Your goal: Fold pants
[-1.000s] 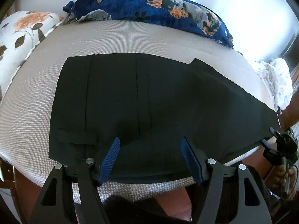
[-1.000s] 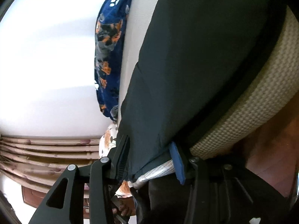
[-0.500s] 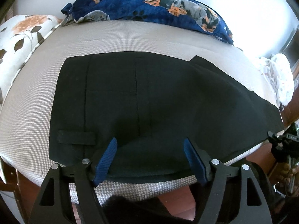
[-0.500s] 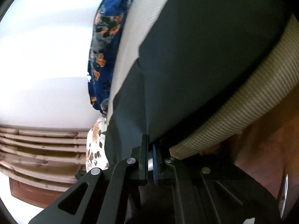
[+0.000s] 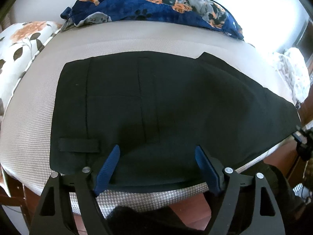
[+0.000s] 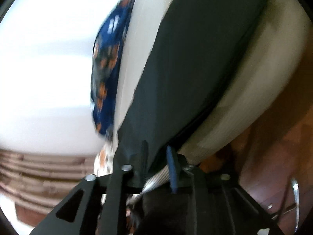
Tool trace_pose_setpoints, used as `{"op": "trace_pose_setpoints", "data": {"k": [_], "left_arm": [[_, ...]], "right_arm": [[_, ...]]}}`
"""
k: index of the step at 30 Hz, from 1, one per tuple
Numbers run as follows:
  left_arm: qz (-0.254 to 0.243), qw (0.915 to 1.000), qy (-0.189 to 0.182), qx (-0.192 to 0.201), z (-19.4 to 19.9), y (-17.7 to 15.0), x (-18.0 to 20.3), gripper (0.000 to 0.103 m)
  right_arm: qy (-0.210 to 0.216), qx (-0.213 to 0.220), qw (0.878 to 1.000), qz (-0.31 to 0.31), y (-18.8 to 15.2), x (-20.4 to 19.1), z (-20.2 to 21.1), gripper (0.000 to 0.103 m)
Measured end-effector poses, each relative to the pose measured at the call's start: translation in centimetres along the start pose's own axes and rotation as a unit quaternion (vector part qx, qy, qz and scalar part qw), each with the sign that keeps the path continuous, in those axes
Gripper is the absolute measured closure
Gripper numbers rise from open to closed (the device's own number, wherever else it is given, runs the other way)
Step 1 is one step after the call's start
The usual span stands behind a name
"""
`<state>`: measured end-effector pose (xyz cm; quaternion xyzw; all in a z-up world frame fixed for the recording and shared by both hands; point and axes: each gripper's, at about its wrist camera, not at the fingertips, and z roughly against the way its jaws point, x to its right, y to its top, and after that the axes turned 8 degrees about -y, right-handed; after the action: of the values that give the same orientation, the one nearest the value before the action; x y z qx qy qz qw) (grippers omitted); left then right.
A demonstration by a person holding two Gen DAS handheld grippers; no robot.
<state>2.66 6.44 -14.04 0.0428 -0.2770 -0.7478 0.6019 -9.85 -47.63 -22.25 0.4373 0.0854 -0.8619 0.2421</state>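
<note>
Two opening: L hand-held gripper (image 5: pixel 156 147) empty over pants (image 5: pixel 156 98), R (image 6: pixel 156 145) astride hem (image 6: pixel 151 148); grey mattress (image 5: pixel 29 127).

The whole right wrist view is smearing with motion blur: the dark blue patterned blanket (image 6: pixel 105 74) at centre left is showing only orange smudges. The black fabric pants (image 6: pixel 195 68) are running off the top edge, their near corner disappearing behind the gripper's fingers.

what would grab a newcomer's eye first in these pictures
The flat black fabric pants spread across the pale grey woven mattress dominate the left wrist view. Behind them, along the far edge, lies a navy fleece blanket with a dog print. At the left sits a white pillow with orange flowers.
</note>
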Motion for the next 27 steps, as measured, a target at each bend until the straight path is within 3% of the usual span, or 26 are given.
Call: {"op": "trace_pose_setpoints", "data": {"k": [6, 10, 13, 16, 23, 27], "left_arm": [[-0.004, 1.0000, 0.004, -0.003, -0.1, 0.0, 0.1, 0.022], [0.011, 0.9999, 0.001, 0.000, 0.1, 0.2, -0.3, 0.022], [0.020, 0.9998, 0.000, 0.000, 0.1, 0.2, -0.6, 0.022], [0.017, 0.9998, 0.003, 0.000, 0.1, 0.3, -0.5, 0.022], [0.003, 0.9999, 0.015, -0.004, -0.2, 0.2, -0.1, 0.022], [0.003, 0.9999, 0.015, -0.004, -0.2, 0.2, -0.2, 0.022]], "right_arm": [[-0.064, 0.137, 0.987, -0.043, 7.8, 5.9, 8.2, 0.071], [-0.030, 0.204, 0.974, -0.094, 10.1, 9.0, 12.2, 0.071], [-0.029, 0.215, 0.971, -0.105, 10.7, 9.4, 13.0, 0.071], [-0.036, 0.217, 0.969, -0.109, 11.1, 9.9, 13.1, 0.063], [-0.024, 0.187, 0.978, -0.094, 12.3, 9.3, 10.6, 0.060], [-0.046, 0.167, 0.982, -0.070, 12.9, 7.9, 9.1, 0.059]]}}
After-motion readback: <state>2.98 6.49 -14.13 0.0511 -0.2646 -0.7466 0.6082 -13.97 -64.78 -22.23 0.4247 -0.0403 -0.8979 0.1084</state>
